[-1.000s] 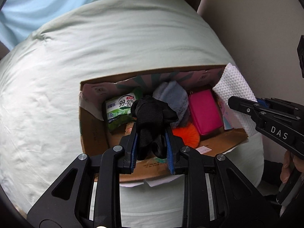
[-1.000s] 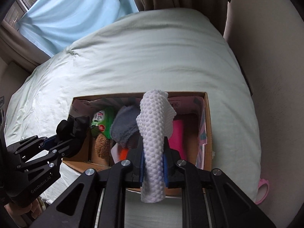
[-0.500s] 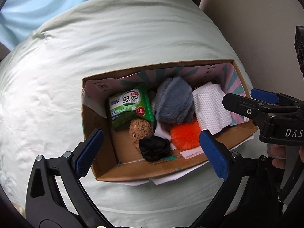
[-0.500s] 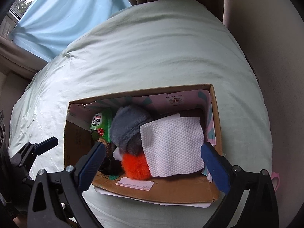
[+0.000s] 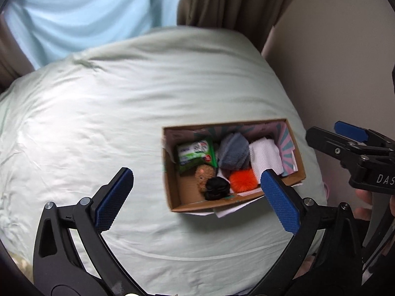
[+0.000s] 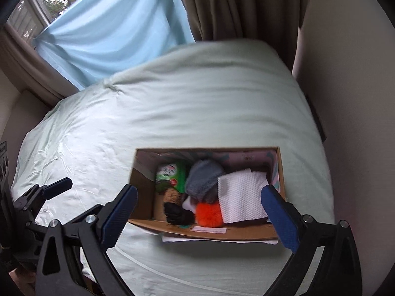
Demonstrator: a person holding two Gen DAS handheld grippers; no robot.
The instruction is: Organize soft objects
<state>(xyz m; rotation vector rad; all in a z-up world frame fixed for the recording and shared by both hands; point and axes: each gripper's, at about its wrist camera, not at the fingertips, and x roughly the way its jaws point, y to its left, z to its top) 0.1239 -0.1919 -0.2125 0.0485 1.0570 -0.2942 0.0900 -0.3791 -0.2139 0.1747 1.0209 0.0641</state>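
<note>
A cardboard box (image 5: 172, 192) (image 6: 142, 197) sits on the pale green bed. Inside lie a green wipes pack (image 5: 195, 151) (image 6: 171, 174), a grey fuzzy cloth (image 5: 233, 151) (image 6: 203, 178), a white textured cloth (image 5: 265, 159) (image 6: 243, 198), an orange pom-pom (image 5: 243, 180) (image 6: 208, 213), a brown plush (image 5: 203, 174) and a black soft item (image 5: 217, 188) (image 6: 177, 213). My left gripper (image 5: 197, 199) is open and empty, above and in front of the box. My right gripper (image 6: 200, 218) is open and empty over the box's near edge.
The pale green bedcover (image 5: 98, 123) (image 6: 197, 98) spreads far to the left and back. A beige wall (image 5: 345, 61) runs along the right. A brown curtain (image 6: 234, 7) and a blue drape (image 6: 111, 29) hang behind. White paper (image 6: 217, 240) pokes from under the box.
Both grippers opened and let go: the black item and the white cloth dropped into the box. Both grippers then pulled back and up, so the box looks smaller.
</note>
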